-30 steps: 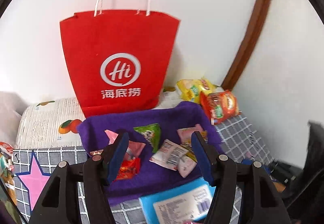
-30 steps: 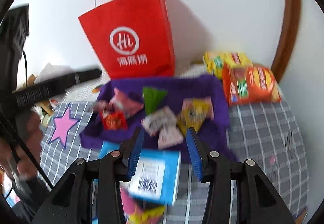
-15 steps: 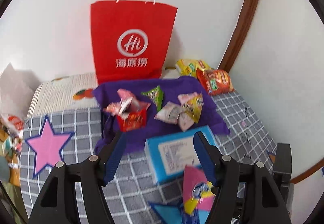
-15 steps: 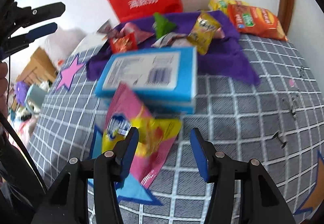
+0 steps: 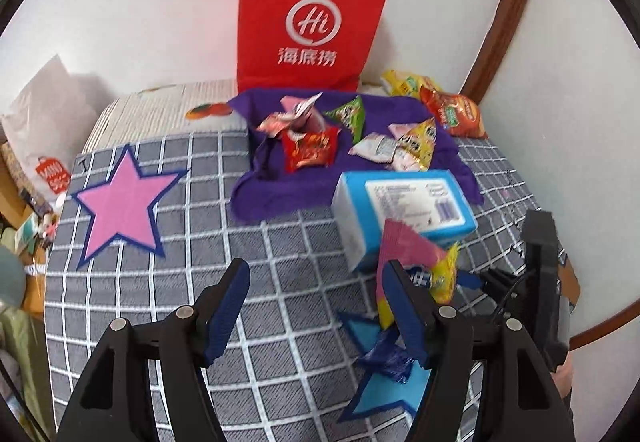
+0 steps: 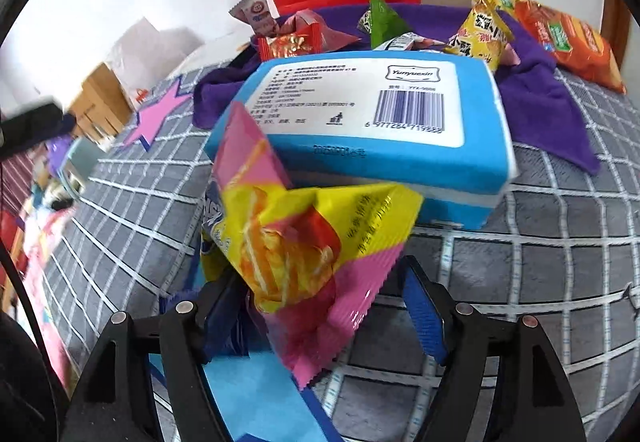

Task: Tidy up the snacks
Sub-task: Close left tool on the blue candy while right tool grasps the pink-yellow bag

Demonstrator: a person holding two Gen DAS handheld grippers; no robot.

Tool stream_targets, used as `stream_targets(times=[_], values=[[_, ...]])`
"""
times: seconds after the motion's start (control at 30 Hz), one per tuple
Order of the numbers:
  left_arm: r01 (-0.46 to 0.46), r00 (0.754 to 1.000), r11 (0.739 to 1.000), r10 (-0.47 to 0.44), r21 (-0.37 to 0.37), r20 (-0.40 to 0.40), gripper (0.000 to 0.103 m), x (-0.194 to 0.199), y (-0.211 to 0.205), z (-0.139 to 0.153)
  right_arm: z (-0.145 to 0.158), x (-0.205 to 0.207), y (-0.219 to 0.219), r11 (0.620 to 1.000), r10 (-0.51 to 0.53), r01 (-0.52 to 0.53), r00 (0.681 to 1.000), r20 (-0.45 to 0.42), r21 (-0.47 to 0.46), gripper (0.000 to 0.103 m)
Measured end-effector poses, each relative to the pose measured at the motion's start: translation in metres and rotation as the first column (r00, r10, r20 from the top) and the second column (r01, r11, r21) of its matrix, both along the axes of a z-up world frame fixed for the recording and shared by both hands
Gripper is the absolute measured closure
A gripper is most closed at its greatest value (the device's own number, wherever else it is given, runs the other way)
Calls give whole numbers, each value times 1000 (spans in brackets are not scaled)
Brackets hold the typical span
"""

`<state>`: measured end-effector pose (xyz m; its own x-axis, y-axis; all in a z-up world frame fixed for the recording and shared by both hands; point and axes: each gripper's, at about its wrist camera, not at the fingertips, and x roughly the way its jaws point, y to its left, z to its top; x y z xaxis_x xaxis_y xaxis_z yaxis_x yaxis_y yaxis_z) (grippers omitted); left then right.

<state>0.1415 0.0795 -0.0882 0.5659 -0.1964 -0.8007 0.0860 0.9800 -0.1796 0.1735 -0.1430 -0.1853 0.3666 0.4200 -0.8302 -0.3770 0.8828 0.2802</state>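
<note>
The red paper bag [image 5: 310,22] reads "Hi 海底捞"; the blue pack's [image 6: 360,122] white label reads "Yunyuexin" above a barcode.

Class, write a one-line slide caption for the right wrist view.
Open right gripper straddles a pink-and-yellow foil snack packet leaning against a blue wet-wipes pack on grey checked bedding.

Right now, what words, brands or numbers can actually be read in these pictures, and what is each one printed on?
"Hi", in a white ring: red paper bag.
"海底捞", under that ring: same bag.
"Yunyuexin": white label of the blue pack.
Digits under its barcode: blurred; they start "6 9772".
Fine print on that label: too small.
Print on the yellow and pink snack packet: blurred.
Print on the snacks on the purple cloth: unreadable.
</note>
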Motion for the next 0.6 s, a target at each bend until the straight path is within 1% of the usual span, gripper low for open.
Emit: stream_targets(times=[0.03, 0.07, 0.1, 0.13, 0.2, 0.27, 0.33, 0.47, 0.6], values=[[-3, 1000, 1000, 3, -4, -8, 37, -1, 1, -3, 1, -1, 0, 1000, 10, -10, 1000, 1, 25, 51], [-4, 1000, 1000, 4, -8, -16, 37, -1, 2, -6, 3, -3, 0, 999, 12, -12, 1000, -1, 50, 52], [-4, 1000, 1000, 4, -12, -24, 37, -2, 1, -9, 4, -5, 1, 999, 7, -7, 1000, 5, 50, 54], [-2, 1000, 1000, 1, -18, -30, 37, -3, 1, -12, 7, -9, 2, 999, 2, -3, 1000, 31, 36, 56], [1, 999, 1000, -3, -27, -48, 37, -5, -2, -19, 11, -13, 6, 1000, -4, 3, 998, 57, 10, 57], [8, 998, 999, -10, -33, -58, 37, -7, -6, -25, 16, -17, 1, 1000, -15, 14, 998, 60, 22, 58], [17, 998, 999, -19, -38, -65, 37, -10, -11, -30, 25, -23, -11, 998, -39, 36, 997, 67, 51, 58], [47, 995, 998, -50, -35, -87, 37, -12, -26, -42, 40, -34, -37, 994, -96, 91, 991, 94, 58, 58], [82, 989, 996, -85, -38, -117, 37, -10, -45, -56, 46, -47, -64, 987, -154, 148, 983, 97, 63, 58]])
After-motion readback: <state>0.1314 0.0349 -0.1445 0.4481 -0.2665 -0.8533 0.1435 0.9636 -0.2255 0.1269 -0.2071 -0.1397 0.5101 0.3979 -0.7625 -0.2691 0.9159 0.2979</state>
